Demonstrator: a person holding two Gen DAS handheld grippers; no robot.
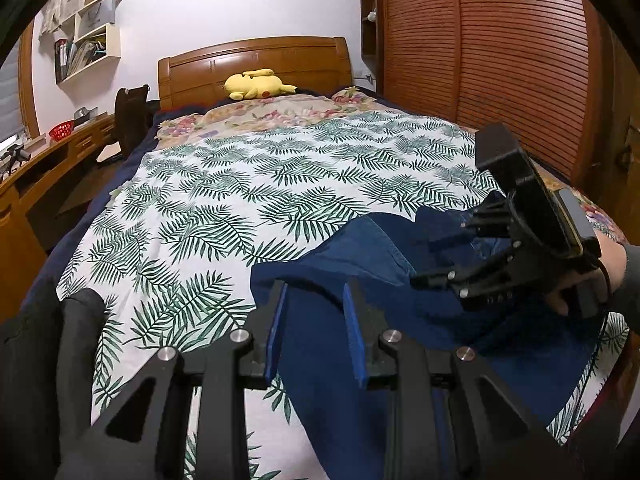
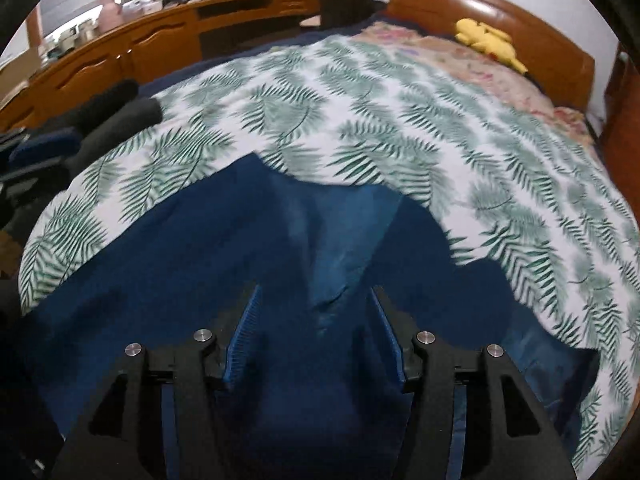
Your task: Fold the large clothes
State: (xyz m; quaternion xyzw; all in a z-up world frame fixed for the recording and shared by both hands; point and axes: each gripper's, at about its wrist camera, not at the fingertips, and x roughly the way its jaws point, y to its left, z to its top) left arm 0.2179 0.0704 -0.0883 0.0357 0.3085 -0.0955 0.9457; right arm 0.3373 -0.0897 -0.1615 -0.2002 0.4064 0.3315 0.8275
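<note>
Both pairs of jaws stand wide apart over the dark blue garment (image 2: pixel 224 248) lying rumpled at the near end of the bed: the left gripper (image 1: pixel 316 320) hovers at its left edge and the right gripper (image 2: pixel 316 332) straddles a raised crease, neither pinching cloth. If either closes here it could, I think, catch the fern-print sheet (image 1: pixel 208 208) along with the fabric, or grab only one layer so the fold drags crooked, though blur hides the layers. The rolled dark clothes (image 2: pixel 120 116) crowd the left bedside, while the yellow plush toy (image 1: pixel 256 84) by the headboard (image 1: pixel 256 56) sits well clear.
</note>
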